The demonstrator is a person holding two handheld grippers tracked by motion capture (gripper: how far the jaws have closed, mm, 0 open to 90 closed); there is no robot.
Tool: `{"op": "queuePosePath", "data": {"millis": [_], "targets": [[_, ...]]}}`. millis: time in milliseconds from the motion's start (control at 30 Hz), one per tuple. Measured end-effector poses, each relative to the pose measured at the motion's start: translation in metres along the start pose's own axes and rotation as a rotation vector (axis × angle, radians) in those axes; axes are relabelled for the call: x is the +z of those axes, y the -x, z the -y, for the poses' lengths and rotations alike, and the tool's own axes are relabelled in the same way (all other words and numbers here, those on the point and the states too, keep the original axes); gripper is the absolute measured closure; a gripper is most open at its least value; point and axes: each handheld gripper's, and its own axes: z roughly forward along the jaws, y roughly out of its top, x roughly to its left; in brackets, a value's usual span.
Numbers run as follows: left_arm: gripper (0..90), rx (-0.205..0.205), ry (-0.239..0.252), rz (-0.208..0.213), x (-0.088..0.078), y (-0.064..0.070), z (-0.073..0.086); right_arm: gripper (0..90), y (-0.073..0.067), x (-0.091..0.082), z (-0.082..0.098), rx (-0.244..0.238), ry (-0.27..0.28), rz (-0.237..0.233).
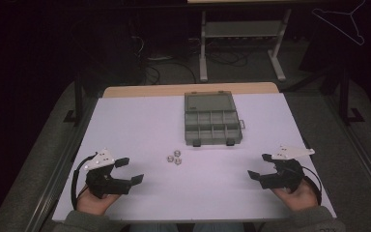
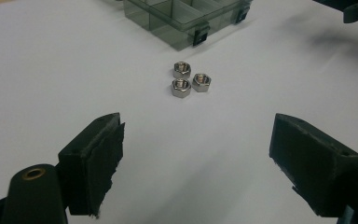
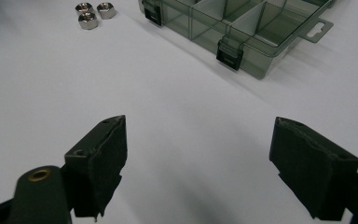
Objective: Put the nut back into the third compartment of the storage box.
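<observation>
1. The desk [image 1: 140, 121] is the largest thing, a white top with a wooden strip along its far edge. Much of it lies bare around the work.

2. The organizer box [image 1: 211, 119] sits near the middle of the far half, a grey translucent case with divided compartments and two dark latches facing the person. From the pictures, the compartments look empty, though the lid's state is hard to tell.

3. The left gripper [image 1: 125, 170] rests low at the near left, held from below by a hand [image 1: 96, 200]. Its jaws are spread wide with nothing between them, and they point toward the centre of the desk.

4. The right gripper [image 1: 261, 166] mirrors it at the near right, also held from below, jaws spread wide and empty, angled inward.

5. The three nuts [image 1: 174, 157] are the smallest things: shiny hex nuts clustered together, touching or almost touching, on the bare desk just in front of the box and between the two grippers. In the left gripper view the nuts [image 2: 186, 80] lie straight ahead of the jaws.

6. The step in hand is judged to be reaching for one nut. Doing it well likely means picking the outermost nut, coming down with the jaws straddling its flats, and closing gently so the neighbours are not scattered.
</observation>
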Motion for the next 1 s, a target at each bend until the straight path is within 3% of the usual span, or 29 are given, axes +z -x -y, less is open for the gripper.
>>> {"op": "queuePosePath", "data": {"millis": [333, 533, 800, 1000], "targets": [[16.9, 0.003, 0.001, 0.004, 0.000, 0.000, -0.001, 18.7, -0.002, 0.001, -0.002, -0.006, -0.020, -0.010], [16.9, 0.010, 0.004, 0.004, 0.000, 0.000, -0.001, 18.7, -0.009, 0.000, -0.010, -0.035, -0.025, -0.006], [17.0, 0.002, 0.014, -0.002, -0.003, -0.001, 0.000, 19.2, -0.020, 0.006, -0.031, -0.082, -0.054, -0.033], [17.0, 0.002, 0.022, -0.001, -0.002, -0.001, -0.001, 20.2, -0.027, 0.017, -0.054, -0.115, -0.084, -0.079]]}}
